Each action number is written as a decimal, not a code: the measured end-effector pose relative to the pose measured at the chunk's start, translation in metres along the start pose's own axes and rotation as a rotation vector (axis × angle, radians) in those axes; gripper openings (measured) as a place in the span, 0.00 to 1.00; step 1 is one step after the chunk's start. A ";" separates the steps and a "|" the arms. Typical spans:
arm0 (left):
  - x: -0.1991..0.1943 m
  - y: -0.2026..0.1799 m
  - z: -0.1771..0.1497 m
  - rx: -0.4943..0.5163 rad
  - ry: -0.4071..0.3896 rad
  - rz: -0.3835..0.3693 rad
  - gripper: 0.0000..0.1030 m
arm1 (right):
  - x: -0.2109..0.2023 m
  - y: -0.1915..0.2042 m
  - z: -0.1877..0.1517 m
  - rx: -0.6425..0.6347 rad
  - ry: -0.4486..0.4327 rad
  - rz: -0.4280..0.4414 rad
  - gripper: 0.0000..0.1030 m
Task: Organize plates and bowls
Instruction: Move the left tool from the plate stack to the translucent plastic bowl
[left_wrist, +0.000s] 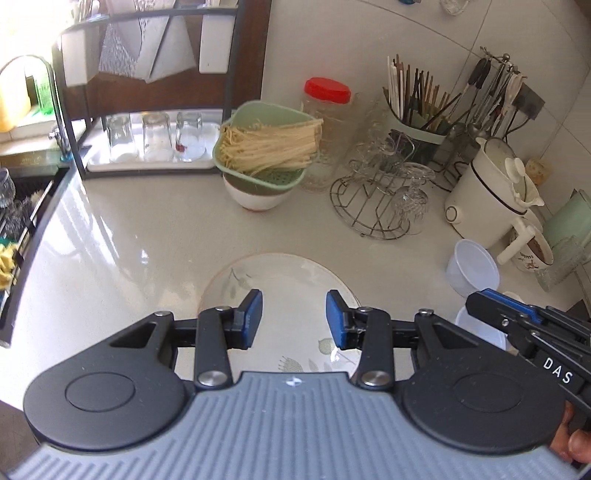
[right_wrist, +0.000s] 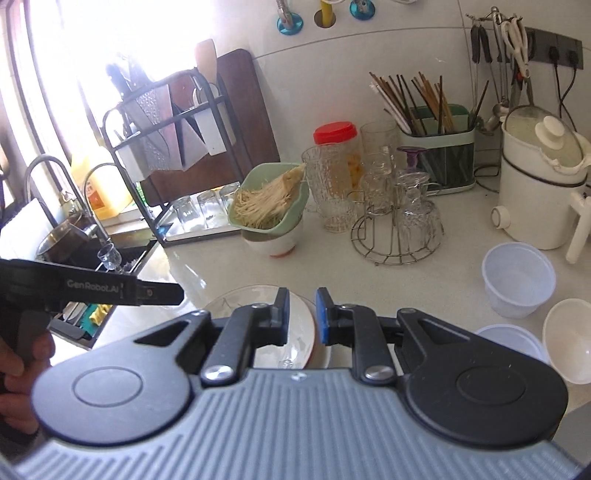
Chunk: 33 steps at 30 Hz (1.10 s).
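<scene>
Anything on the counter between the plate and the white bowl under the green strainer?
No, bare counter separates the plate from the white bowl; left wrist view shows it.

Right gripper (right_wrist: 301, 315): blue pads stand narrowly apart over the rim of a white leaf-patterned plate (right_wrist: 295, 332) on the pale countertop (right_wrist: 424, 288); contact unclear. Left gripper (right_wrist: 155, 293) enters from left edge. Translucent plastic tub (right_wrist: 517, 280) sits to the right

Left gripper (left_wrist: 294, 319) body hides the plate's (left_wrist: 288, 277) near rim.
</scene>
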<state>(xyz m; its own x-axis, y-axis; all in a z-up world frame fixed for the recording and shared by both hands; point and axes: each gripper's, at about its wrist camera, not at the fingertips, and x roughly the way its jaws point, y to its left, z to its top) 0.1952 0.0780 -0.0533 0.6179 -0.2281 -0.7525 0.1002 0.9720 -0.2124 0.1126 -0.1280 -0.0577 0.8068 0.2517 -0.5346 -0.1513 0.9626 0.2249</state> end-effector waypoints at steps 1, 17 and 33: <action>0.001 0.000 -0.001 -0.003 0.005 -0.005 0.42 | -0.001 -0.001 0.000 -0.006 -0.001 -0.010 0.18; 0.011 -0.025 -0.008 0.070 0.013 -0.041 0.42 | -0.019 -0.026 -0.012 0.049 -0.036 -0.107 0.18; 0.061 -0.075 -0.019 0.148 0.046 -0.156 0.50 | -0.034 -0.079 -0.037 0.167 -0.048 -0.259 0.18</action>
<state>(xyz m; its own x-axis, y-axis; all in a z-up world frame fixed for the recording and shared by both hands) 0.2104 -0.0096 -0.0950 0.5498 -0.3753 -0.7462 0.3073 0.9216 -0.2371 0.0756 -0.2088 -0.0873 0.8329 -0.0090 -0.5534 0.1560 0.9631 0.2191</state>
